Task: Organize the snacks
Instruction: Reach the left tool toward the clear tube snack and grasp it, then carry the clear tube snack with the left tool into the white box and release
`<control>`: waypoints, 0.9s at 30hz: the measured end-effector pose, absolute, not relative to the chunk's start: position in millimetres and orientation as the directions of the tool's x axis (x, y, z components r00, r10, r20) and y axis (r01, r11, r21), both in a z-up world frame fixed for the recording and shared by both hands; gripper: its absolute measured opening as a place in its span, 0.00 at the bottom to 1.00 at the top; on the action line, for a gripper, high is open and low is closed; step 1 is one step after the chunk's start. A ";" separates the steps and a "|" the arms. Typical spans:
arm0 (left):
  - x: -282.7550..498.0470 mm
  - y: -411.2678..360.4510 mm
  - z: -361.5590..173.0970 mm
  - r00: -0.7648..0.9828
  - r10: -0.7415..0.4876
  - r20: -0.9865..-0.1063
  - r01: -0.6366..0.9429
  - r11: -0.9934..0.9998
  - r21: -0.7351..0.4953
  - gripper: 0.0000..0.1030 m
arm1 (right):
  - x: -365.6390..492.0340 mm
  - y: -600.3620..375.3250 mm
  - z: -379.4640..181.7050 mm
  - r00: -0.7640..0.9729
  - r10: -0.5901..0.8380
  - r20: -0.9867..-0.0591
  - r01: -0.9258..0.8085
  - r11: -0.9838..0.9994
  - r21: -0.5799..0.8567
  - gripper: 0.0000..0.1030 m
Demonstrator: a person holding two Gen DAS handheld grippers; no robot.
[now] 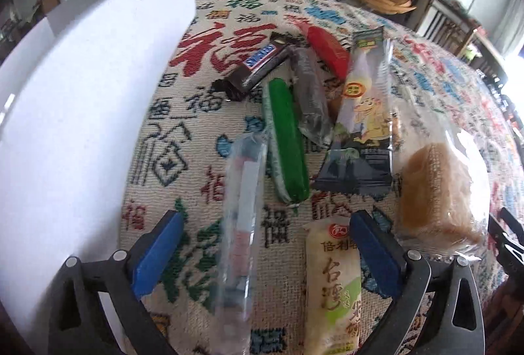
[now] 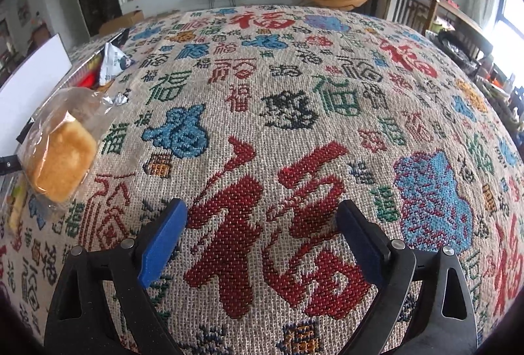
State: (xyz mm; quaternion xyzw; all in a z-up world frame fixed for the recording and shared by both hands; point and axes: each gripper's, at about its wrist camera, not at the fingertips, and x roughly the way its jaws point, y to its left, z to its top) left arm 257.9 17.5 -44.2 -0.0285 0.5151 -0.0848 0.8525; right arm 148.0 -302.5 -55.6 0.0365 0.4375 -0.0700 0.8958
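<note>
Hovering over the snacks, my left claw (image 1: 265,252) gapes wide around a clear-wrapped stick (image 1: 242,224) and a pale rice cracker (image 1: 334,286). My right claw (image 2: 262,240), equally wide, holds nothing above the patterned counter (image 2: 294,93); wrapped bread (image 2: 60,158) lies far left. A white box (image 1: 82,109) stands beside the pile.

Cream rice-cracker packet (image 1: 334,286) cut off by the bottom edge; clear wrapper (image 1: 242,224) blurred, contents unreadable; white box (image 1: 82,113) cropped at left.
</note>
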 end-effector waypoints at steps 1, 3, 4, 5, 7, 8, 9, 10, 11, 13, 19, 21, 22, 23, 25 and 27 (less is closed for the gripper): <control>259.0 15.9 -44.9 0.462 -0.171 -0.870 0.123 0.984 -0.129 1.00 | 148.0 -302.0 -55.4 0.607 -0.093 -0.789 0.157 0.988 0.004 0.92; 260.8 13.6 -46.2 0.468 -0.156 -0.870 0.120 0.986 -0.112 1.00 | 147.9 -302.5 -55.6 0.607 -0.093 -0.789 0.157 0.988 0.004 0.92; 262.7 11.4 -46.1 0.463 -0.147 -0.874 0.126 0.987 -0.099 1.00 | 147.9 -302.1 -55.4 0.607 -0.093 -0.789 0.157 0.988 0.004 0.92; 266.5 10.4 -46.4 0.447 -0.148 -0.882 0.142 0.985 -0.093 1.00 | 147.8 -302.5 -55.5 0.607 -0.094 -0.789 0.157 0.988 0.003 0.92; 275.4 13.4 -43.7 0.380 -0.180 -0.907 0.156 0.979 -0.129 1.00 | 147.7 -302.6 -55.5 0.607 -0.094 -0.789 0.157 0.988 0.004 0.92; 279.6 16.5 -42.7 0.357 -0.197 -0.913 0.147 0.977 -0.153 1.00 | 147.6 -302.7 -55.5 0.607 -0.094 -0.789 0.157 0.988 0.004 0.92; 283.3 20.9 -40.9 0.344 -0.219 -0.913 0.129 0.974 -0.186 0.98 | 147.9 -301.7 -55.2 0.607 -0.094 -0.789 0.157 0.988 0.004 0.92; 285.0 26.5 -39.6 0.350 -0.232 -0.908 0.101 0.973 -0.209 0.91 | 147.6 -302.4 -55.4 0.607 -0.094 -0.789 0.157 0.988 0.004 0.92; 284.9 33.8 -38.0 0.370 -0.231 -0.900 0.061 0.973 -0.225 0.80 | 147.5 -302.8 -55.5 0.607 -0.094 -0.789 0.157 0.988 0.004 0.92; 280.2 46.1 -36.3 0.407 -0.227 -0.885 0.013 0.970 -0.242 0.62 | 147.7 -302.4 -55.4 0.607 -0.094 -0.789 0.157 0.988 0.003 0.92; 248.2 44.9 -36.4 0.417 -0.252 -0.873 0.067 0.967 -0.247 0.34 | 147.7 -302.4 -55.4 0.607 -0.094 -0.789 0.157 0.988 0.003 0.92; 221.3 35.6 -35.3 0.421 -0.224 -0.879 0.107 0.974 -0.197 0.29 | 147.7 -302.7 -55.6 0.607 -0.094 -0.789 0.158 0.988 0.003 0.92; 207.2 32.9 -34.8 0.429 -0.213 -0.878 0.119 0.977 -0.179 0.20 | 147.9 -301.3 -55.2 0.607 -0.094 -0.789 0.157 0.988 0.003 0.92; 193.9 32.9 -35.3 0.432 -0.220 -0.875 0.127 0.975 -0.183 0.21 | 147.7 -302.7 -55.6 0.608 -0.094 -0.789 0.158 0.988 0.003 0.92; 165.9 39.5 -35.6 0.447 -0.242 -0.861 0.119 0.970 -0.211 0.20 | 147.8 -302.2 -55.5 0.607 -0.095 -0.789 0.158 0.988 0.003 0.92; 146.2 48.7 -36.6 0.459 -0.257 -0.850 0.098 0.966 -0.239 0.20 | 147.7 -302.6 -55.7 0.607 -0.095 -0.789 0.158 0.988 0.003 0.92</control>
